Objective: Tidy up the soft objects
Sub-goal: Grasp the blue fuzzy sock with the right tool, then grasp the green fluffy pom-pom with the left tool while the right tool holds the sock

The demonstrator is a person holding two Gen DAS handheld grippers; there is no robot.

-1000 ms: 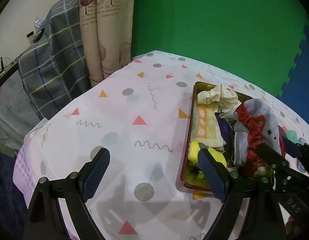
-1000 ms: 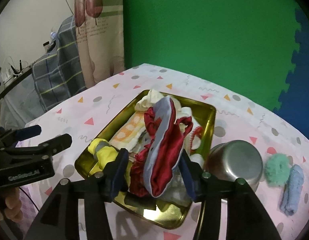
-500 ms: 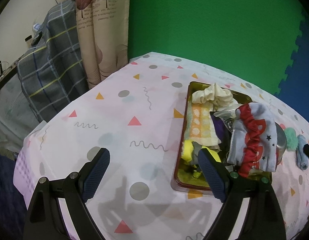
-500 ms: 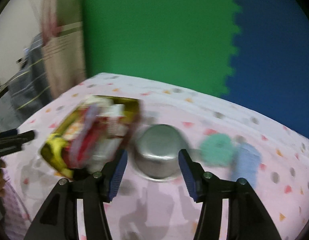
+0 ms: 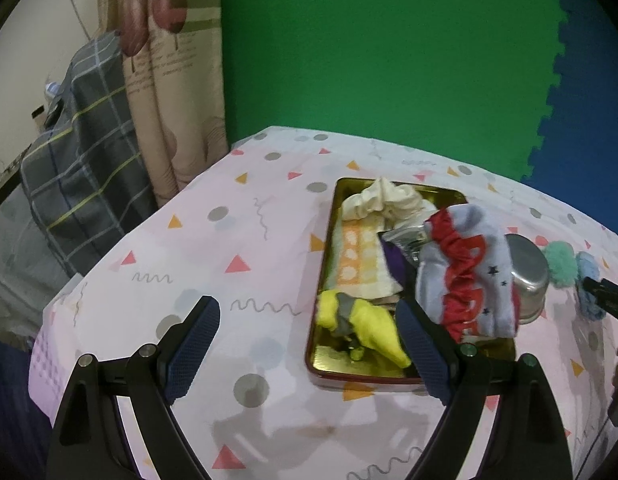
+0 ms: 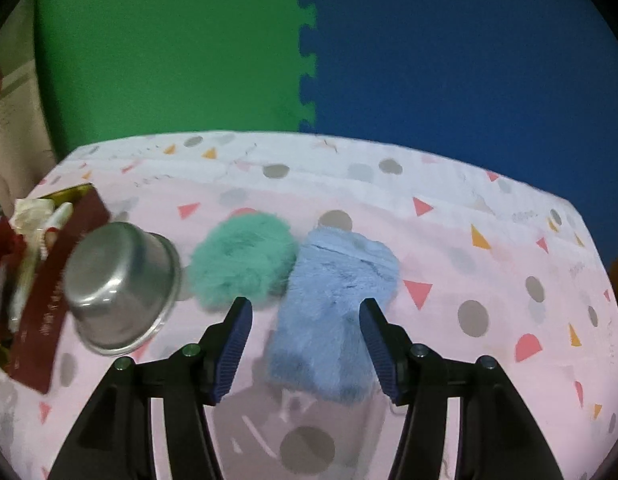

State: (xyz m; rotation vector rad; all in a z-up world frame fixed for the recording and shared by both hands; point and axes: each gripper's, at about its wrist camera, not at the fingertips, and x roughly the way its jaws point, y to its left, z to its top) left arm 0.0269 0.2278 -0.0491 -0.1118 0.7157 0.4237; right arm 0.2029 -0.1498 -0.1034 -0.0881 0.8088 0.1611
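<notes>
1 blue fluffy cloth between the opening right gripper jaws.

**Bench with a patterned cloth and what lies on it**

A bench is covered by a pale pink cloth printed with triangles, dots and squiggles. On it lie a gold tray heaped with fabrics, an upturned steel bowl just beside the tray, a green fluffy pad, and a blue fluffy cloth touching that pad.

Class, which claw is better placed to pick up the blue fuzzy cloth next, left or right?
Right. Its claw, jaws opening, already straddles the blue cloth; the left claw hovers by the tray, far from it.
</notes>
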